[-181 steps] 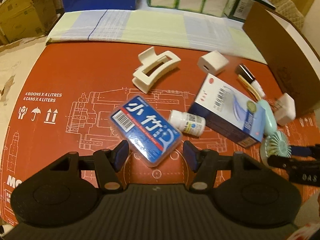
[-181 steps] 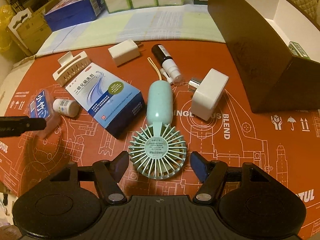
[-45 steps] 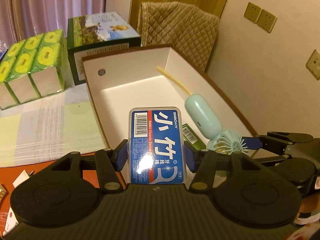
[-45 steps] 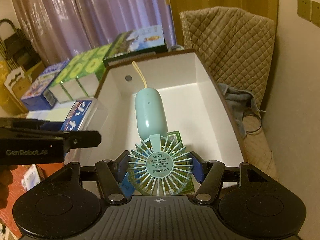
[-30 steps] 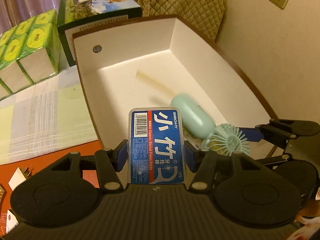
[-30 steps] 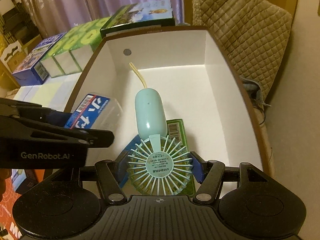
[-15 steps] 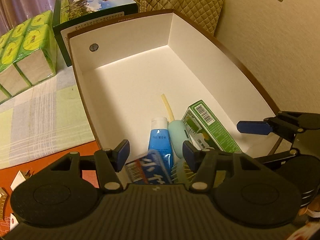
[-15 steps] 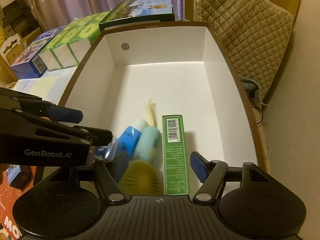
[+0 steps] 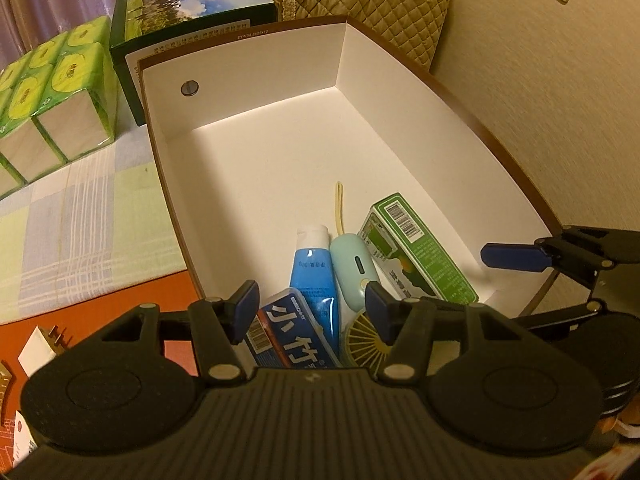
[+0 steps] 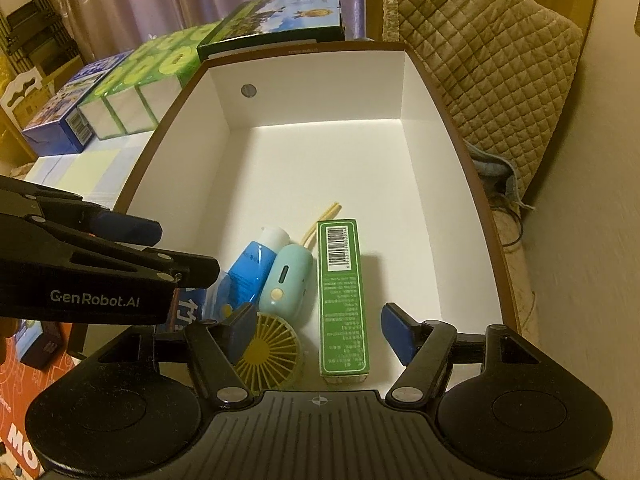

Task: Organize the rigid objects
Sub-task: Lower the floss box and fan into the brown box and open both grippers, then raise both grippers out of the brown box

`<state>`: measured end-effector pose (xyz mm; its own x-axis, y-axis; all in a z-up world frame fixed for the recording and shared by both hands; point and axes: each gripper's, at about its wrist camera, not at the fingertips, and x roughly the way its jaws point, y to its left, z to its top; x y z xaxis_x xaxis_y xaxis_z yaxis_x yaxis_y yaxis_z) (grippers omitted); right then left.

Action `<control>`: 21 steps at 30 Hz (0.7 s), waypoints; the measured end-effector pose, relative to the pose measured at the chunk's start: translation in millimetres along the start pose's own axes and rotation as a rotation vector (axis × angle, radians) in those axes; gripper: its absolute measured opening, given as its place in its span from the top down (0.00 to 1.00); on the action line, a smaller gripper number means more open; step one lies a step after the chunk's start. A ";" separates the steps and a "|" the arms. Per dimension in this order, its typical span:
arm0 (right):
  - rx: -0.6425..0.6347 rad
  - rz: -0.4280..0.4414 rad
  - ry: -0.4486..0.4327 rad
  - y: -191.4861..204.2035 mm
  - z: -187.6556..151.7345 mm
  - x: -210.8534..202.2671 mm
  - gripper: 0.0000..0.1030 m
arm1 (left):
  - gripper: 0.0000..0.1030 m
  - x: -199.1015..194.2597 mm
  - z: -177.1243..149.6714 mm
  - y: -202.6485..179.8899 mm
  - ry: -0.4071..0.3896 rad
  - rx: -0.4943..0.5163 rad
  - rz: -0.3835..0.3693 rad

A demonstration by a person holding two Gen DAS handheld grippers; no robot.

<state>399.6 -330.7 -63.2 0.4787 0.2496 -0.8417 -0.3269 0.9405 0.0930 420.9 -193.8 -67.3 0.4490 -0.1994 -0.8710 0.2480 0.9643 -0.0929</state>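
Where walls rise, box (image 9: 248, 80) half bare

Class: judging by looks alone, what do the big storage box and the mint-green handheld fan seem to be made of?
Big brown-rimmed white storage box: probably matte cardboard, given its thin flat walls and crisp folded corners.
Mint-green handheld fan: likely smooth moulded plastic, given its rounded, faintly glossy handle.

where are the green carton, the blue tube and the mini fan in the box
green carton (image 10: 343, 300), right wrist view, middle of its top face
blue tube (image 9: 311, 276), left wrist view, blue body
mini fan (image 10: 286, 280), right wrist view, handle
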 end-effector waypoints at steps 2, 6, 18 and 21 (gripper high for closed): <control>-0.001 0.000 -0.003 -1.0 -1.9 -2.3 0.36 | 0.47 -2.0 -1.2 -1.5 -0.004 -0.002 0.001; -0.002 0.002 -0.012 -3.6 -5.4 -8.1 0.36 | 0.47 -10.0 -3.1 -3.8 -0.024 -0.013 -0.002; 0.025 0.032 -0.083 -8.9 -14.0 -39.1 0.35 | 0.47 -71.4 -20.7 4.0 -0.151 -0.108 0.003; 0.031 0.040 -0.098 -6.9 -15.5 -47.3 0.35 | 0.47 -85.0 -28.0 9.2 -0.171 -0.131 0.004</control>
<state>366.6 -352.6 -32.3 0.5438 0.3073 -0.7810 -0.3230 0.9355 0.1432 361.0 -163.1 -7.6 0.5916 -0.2113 -0.7781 0.1369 0.9774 -0.1613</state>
